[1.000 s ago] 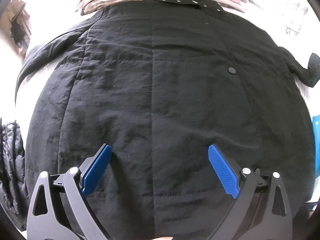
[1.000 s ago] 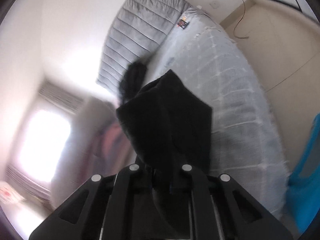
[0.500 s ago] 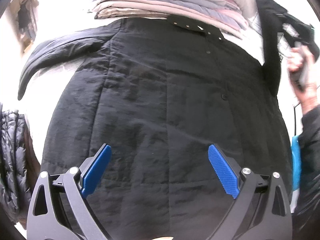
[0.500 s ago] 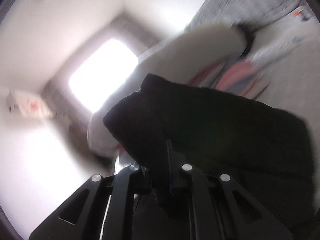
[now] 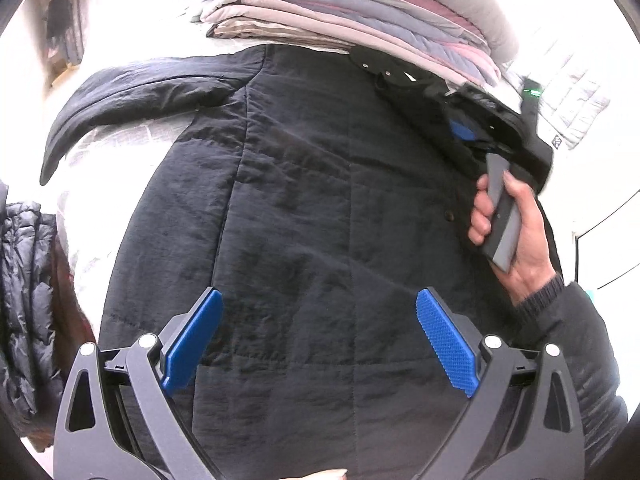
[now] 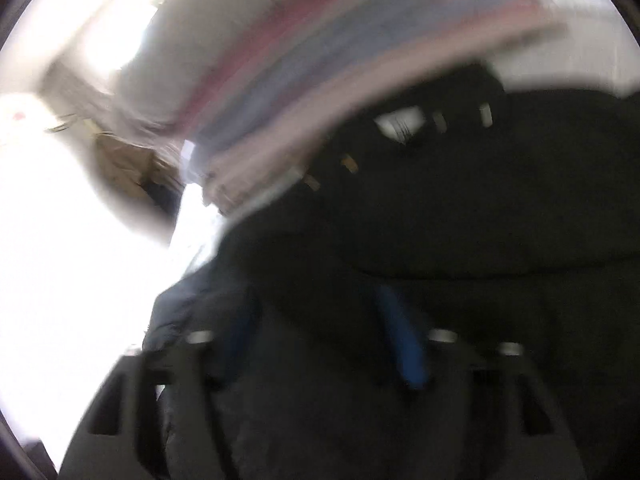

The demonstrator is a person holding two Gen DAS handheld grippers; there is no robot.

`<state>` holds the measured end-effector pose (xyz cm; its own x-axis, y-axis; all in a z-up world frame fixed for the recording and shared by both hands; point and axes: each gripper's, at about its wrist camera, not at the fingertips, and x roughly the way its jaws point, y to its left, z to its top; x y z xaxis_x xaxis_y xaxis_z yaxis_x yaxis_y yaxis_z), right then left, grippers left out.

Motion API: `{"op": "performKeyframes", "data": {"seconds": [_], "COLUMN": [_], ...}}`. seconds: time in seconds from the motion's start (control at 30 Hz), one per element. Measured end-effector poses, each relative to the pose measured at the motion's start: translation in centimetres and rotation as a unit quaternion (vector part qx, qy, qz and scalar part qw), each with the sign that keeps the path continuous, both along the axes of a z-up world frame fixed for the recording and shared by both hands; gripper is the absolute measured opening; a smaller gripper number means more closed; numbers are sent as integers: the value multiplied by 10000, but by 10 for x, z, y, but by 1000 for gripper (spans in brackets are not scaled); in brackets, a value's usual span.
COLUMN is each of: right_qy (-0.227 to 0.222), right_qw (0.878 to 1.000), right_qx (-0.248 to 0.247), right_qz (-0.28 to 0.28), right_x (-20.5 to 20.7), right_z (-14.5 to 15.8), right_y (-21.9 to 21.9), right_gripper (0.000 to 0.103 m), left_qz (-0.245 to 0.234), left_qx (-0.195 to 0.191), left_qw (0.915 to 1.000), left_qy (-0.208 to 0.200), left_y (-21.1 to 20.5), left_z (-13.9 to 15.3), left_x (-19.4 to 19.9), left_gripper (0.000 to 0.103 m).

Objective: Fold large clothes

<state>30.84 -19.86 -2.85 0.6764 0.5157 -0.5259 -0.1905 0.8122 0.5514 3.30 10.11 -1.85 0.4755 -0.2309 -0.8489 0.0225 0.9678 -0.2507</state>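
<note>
Two grippers are working one coat. Your left gripper is hovering with its jaws spread wide over the coat's lower panel, gripping nothing. Your right gripper is lying up by the collar, over the coat's right shoulder, with black cloth around its blue pad; in its own blurred view the two pads look somewhat apart, so I cannot tell whether it is pinching the fabric or letting go. Your right hand is gripping its handle.

The coat is lying flat on the bed, collar towards the stack of folded bedding at the far edge, one sleeve reaching out over the left side, hem nearest you. A dark puffer jacket is sitting at the bed's left edge, apart from it.

The coat is looking quilted, soft and limp, with a smooth shell that is probably slippery, and bulky rather than heavy. It is likely going to sag and slide in a shallow pinch, so be taking deep bites at stitched places: the hem, the side seam, the sleeve cuff, the shoulder. Keep clear of the snaps.
</note>
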Motion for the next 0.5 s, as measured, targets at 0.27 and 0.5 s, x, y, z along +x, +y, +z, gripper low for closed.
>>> {"op": "performKeyframes", "data": {"seconds": [0.27,0.5], "right_qy": [-2,-467], "right_qw": [9980,9943], "right_qx": [-422,-665], "right_qz": [474,697], "right_x": [-45,-158], "right_z": [27,55], "right_y": [8,-2], "right_gripper": [97,97], "left_qz": [241,1487], "left_qx": [-614,-1624], "left_qw": [9969,9730], "left_qy": [-430,-698], "left_y": [44,199], "left_z": [21,28], "left_x": [6,38], "left_gripper": [94,94]}}
